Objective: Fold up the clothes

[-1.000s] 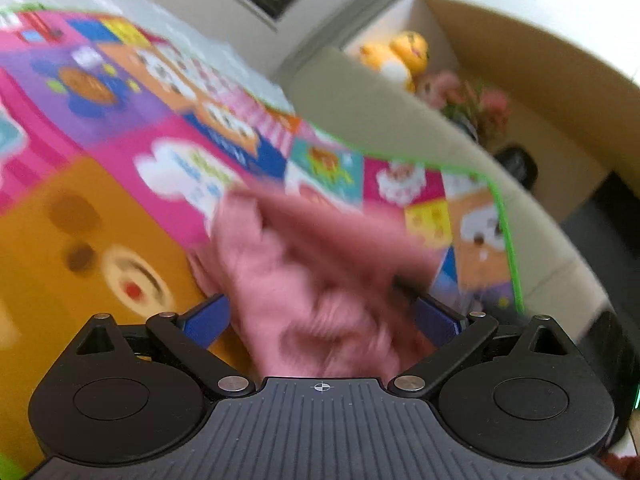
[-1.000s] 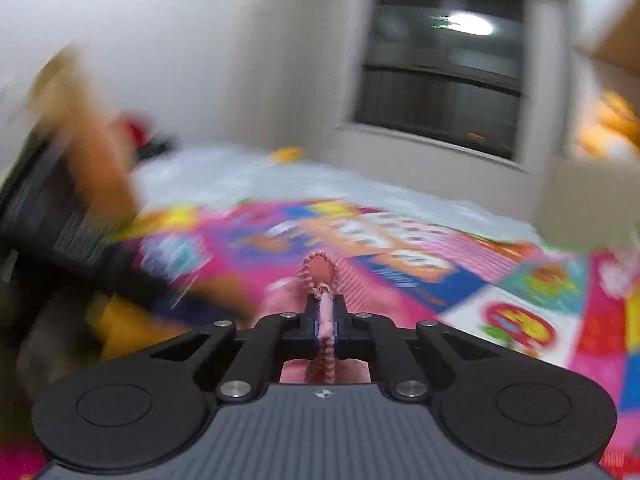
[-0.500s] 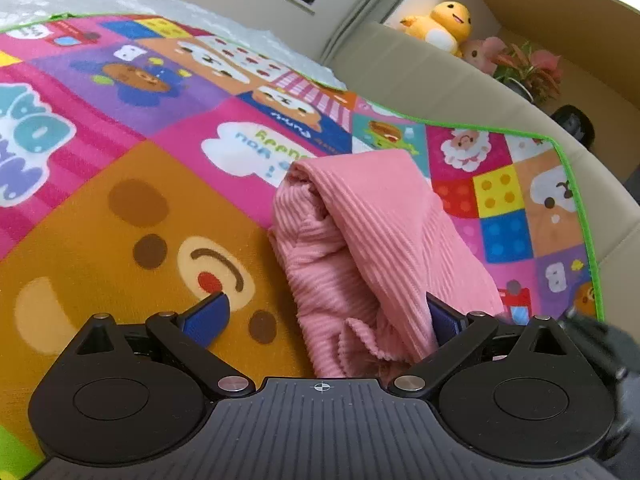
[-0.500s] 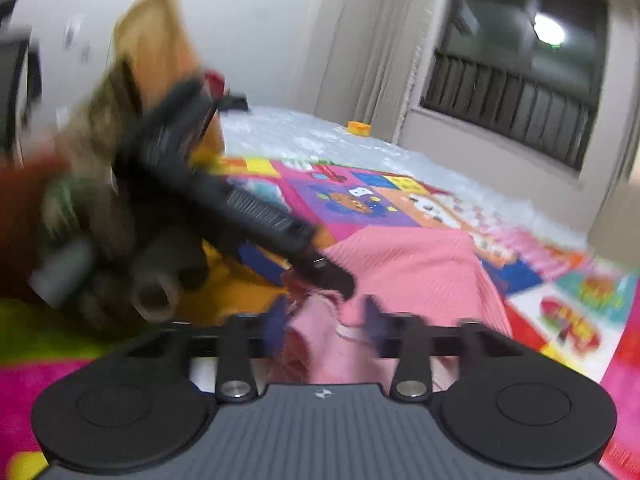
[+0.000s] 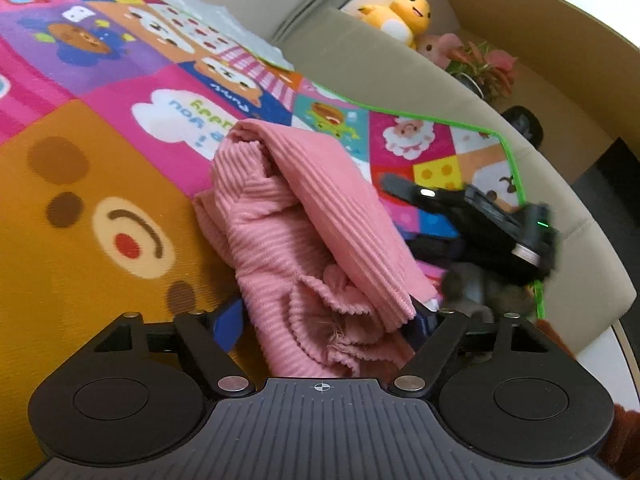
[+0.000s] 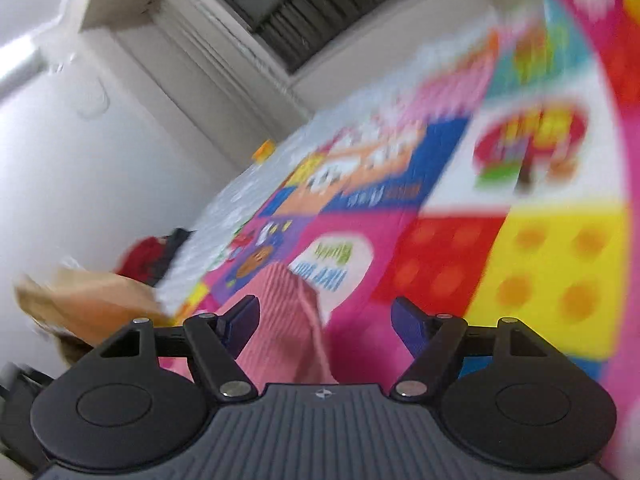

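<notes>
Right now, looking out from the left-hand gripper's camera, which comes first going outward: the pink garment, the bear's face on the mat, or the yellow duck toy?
1. Pink garment: lies bunched between the open fingers of the left gripper, nearest.
2. Bear face on the play mat: a little farther out, to the left.
3. Yellow duck toy: far back at upper right, beyond the beige cushion.

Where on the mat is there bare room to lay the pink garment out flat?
Bare mat lies left of the pink garment: the orange bear-face panel and the speech-bubble square beyond it. The right is crowded: the right gripper hovers there above the green mat edge. The open left gripper straddles the garment's near end.
</notes>
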`<state>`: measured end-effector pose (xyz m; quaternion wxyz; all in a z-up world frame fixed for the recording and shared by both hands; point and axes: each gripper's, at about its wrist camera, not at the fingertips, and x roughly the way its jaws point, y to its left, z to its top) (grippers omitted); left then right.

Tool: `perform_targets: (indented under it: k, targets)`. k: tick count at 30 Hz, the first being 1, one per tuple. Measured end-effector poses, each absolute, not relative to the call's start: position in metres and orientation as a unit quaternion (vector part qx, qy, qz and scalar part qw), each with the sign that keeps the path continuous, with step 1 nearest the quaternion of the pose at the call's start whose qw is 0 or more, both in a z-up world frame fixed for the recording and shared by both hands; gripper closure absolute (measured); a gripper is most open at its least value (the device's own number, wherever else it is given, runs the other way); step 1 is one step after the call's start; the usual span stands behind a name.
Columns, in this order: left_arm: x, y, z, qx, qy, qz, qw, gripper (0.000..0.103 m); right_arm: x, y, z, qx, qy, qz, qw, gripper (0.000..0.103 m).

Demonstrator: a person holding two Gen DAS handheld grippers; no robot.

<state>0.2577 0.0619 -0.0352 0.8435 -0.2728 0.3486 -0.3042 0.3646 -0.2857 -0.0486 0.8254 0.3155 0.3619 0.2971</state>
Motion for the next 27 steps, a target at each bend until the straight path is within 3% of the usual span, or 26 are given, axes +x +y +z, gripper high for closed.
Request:
perform_targets:
  k: [3,6,8,11,13,24,27]
  targets:
    - [0.261,0.055,-0.036,-0.268,0.350,-0.305,0.844,0.022,0.356,-0.290,-0.069,0.350,0.387,0.303,0.798,0.030]
    - [0.264,0.048,-0.041,-0.269,0.354,-0.309,0.841,0.022,0.314,-0.290,-0.060,0.311,0.379,0.296,0.820,0.033]
    - [0.266,0.041,-0.043,-0.264,0.354,-0.311,0.842,0.022,0.281,-0.287,-0.049,0.268,0.372,0.283,0.843,0.051]
    - [0.265,0.033,-0.044,-0.253,0.350,-0.310,0.847,0.022,0.245,-0.269,-0.031,0.178,0.350,0.280,0.876,0.060]
    - [0.264,0.033,-0.044,-0.251,0.351,-0.306,0.849,0.022,0.232,-0.259,-0.025,0.125,0.338,0.276,0.891,0.060]
    - [0.250,0.048,-0.015,-0.180,0.349,-0.249,0.885,0.020,0.217,-0.250,-0.035,0.078,0.319,0.250,0.911,0.056]
    - [0.251,0.050,-0.023,-0.172,0.357,-0.239,0.886,0.019,0.206,-0.249,-0.029,0.052,0.300,0.249,0.920,0.041]
